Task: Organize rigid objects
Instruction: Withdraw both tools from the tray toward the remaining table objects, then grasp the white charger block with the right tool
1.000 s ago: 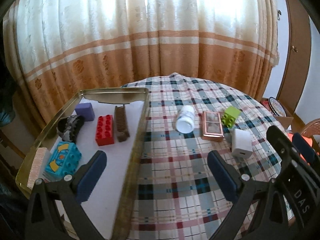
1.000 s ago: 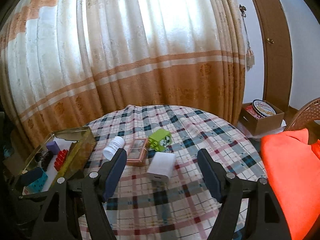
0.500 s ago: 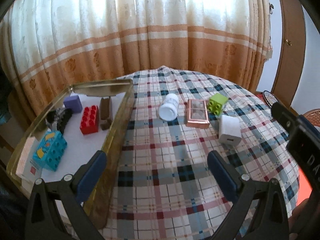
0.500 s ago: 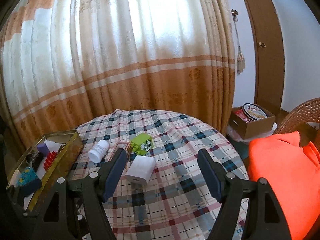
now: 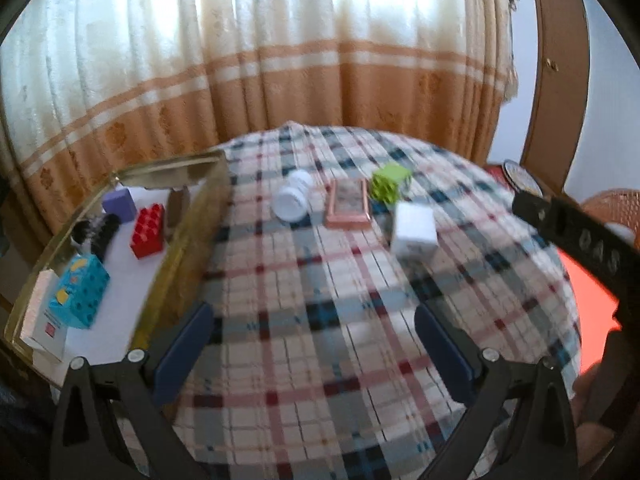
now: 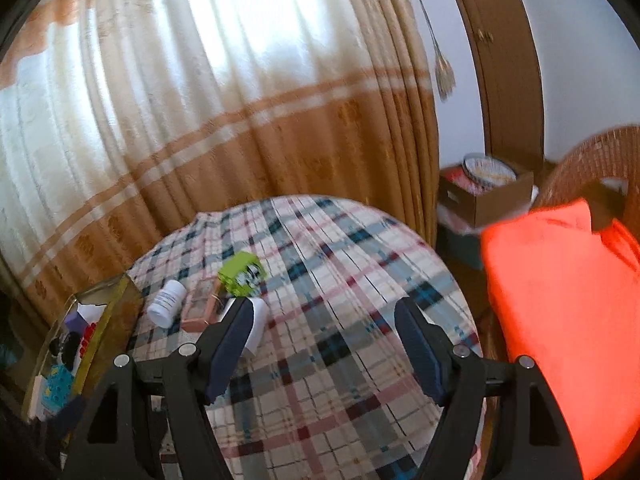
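A round table [image 5: 320, 360] under a plaid cloth carries everything. Along its left edge sits a gold-rimmed tray [image 5: 176, 264] already holding blocks. Toward the far edge lie a white charger cube [image 5: 413, 229], a pink framed case [image 5: 347, 203], a white bottle [image 5: 294, 200] on its side and a green block [image 5: 390, 182]. The charger looks light, stiff and smooth; its flat opposite faces suit the pads. Left gripper [image 5: 312, 352] and right gripper [image 6: 324, 344] both gape wide, holding nothing.
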